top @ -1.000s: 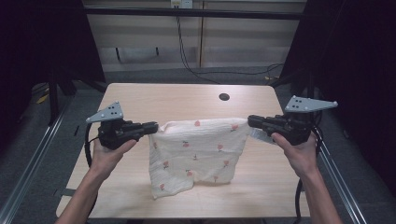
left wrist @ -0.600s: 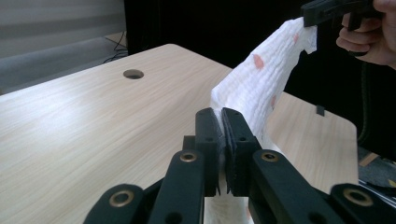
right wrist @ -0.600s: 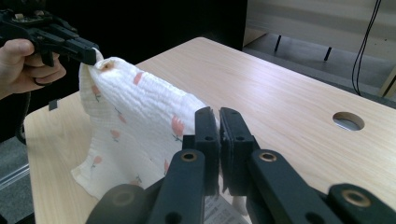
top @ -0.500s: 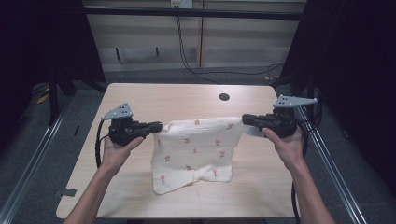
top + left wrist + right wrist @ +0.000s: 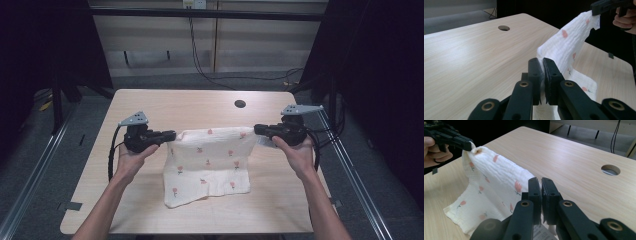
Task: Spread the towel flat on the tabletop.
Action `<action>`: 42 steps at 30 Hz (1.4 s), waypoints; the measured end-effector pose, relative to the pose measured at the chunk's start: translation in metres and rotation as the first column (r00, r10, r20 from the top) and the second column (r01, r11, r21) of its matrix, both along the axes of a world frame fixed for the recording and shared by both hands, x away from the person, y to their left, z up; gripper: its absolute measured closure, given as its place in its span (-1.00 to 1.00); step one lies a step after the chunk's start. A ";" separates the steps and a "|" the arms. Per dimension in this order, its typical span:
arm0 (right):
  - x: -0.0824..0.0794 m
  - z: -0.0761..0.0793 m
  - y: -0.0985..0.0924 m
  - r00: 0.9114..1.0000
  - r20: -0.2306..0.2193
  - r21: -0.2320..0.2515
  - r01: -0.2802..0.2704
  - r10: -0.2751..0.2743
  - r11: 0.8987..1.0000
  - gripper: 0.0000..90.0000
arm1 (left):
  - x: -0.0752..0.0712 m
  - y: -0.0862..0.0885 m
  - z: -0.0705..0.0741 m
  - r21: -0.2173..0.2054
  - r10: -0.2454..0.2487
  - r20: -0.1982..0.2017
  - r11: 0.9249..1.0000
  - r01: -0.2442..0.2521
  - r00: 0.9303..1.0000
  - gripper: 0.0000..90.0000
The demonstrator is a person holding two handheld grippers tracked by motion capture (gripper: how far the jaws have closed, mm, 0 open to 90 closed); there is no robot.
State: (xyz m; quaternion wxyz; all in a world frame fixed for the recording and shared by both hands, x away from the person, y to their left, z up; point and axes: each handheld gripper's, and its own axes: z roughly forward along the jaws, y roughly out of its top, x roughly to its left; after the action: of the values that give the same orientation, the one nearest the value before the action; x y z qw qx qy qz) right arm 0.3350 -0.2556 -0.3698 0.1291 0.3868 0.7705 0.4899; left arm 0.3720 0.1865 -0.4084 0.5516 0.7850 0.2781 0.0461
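- Clamping one top corner of the white cloth with the left gripper, jaws pressed together on the fabric, seen close up in the left gripper view.
- Pinching the opposite top corner with the right gripper, jaws likewise closed on the cloth, seen in the right gripper view.
- Stretching the top edge taut between both grippers, just above the wooden table.
- Draping the lower part of the cloth, printed with small pink flowers, onto the tabletop toward the person's side.
- Wrapping the left hand and right hand around the gripper bodies.
- Lying beyond the cloth, well apart from it, near the far edge: a round hole in the table.
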 end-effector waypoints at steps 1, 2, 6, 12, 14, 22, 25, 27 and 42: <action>0.001 -0.002 -0.002 1.000 -0.004 0.001 0.002 -0.002 1.000 0.92 | 0.000 0.000 0.000 -0.004 -0.006 -0.004 1.000 0.006 1.000 0.90; 0.001 -0.005 -0.003 1.000 -0.009 -0.003 0.008 -0.008 1.000 0.92 | 0.000 0.000 -0.001 -0.005 -0.008 -0.007 1.000 0.008 1.000 0.90; 0.006 -0.015 -0.006 0.999 -0.025 -0.014 0.035 -0.035 0.999 0.92 | 0.003 -0.001 -0.002 -0.011 0.000 -0.013 1.000 0.000 1.000 0.90; 0.018 -0.023 -0.002 0.998 -0.042 0.016 0.037 -0.036 0.999 0.92 | 0.022 -0.002 -0.010 -0.008 0.054 -0.045 0.999 -0.054 0.998 0.89; 0.022 -0.026 0.001 0.998 -0.049 0.002 0.038 -0.038 0.999 0.92 | 0.025 -0.001 -0.012 -0.014 0.074 -0.048 0.997 -0.075 0.996 0.88; 0.035 -0.036 -0.003 0.995 -0.085 -0.021 0.056 -0.058 0.998 0.92 | 0.027 0.004 -0.020 0.025 0.087 -0.051 0.996 -0.086 0.995 0.85; 0.037 -0.040 -0.003 0.993 -0.096 -0.037 0.068 -0.072 0.997 0.92 | 0.029 0.009 -0.022 0.029 0.112 -0.059 0.993 -0.110 0.992 0.87; 0.040 -0.042 -0.001 0.993 -0.096 -0.034 0.066 -0.069 0.997 0.92 | 0.032 0.011 -0.024 0.031 0.126 -0.063 0.992 -0.125 0.990 0.88; 0.071 -0.052 0.017 0.986 -0.131 -0.084 0.090 -0.100 0.992 0.55 | 0.044 0.011 -0.030 0.073 0.218 -0.092 0.975 -0.212 0.972 0.49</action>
State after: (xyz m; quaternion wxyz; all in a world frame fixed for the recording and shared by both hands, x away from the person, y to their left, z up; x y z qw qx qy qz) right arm 0.4060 -0.2383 -0.4218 0.1149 0.4500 0.7767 0.4255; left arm 0.4162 0.1978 -0.4385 0.5040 0.7684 0.3871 0.0749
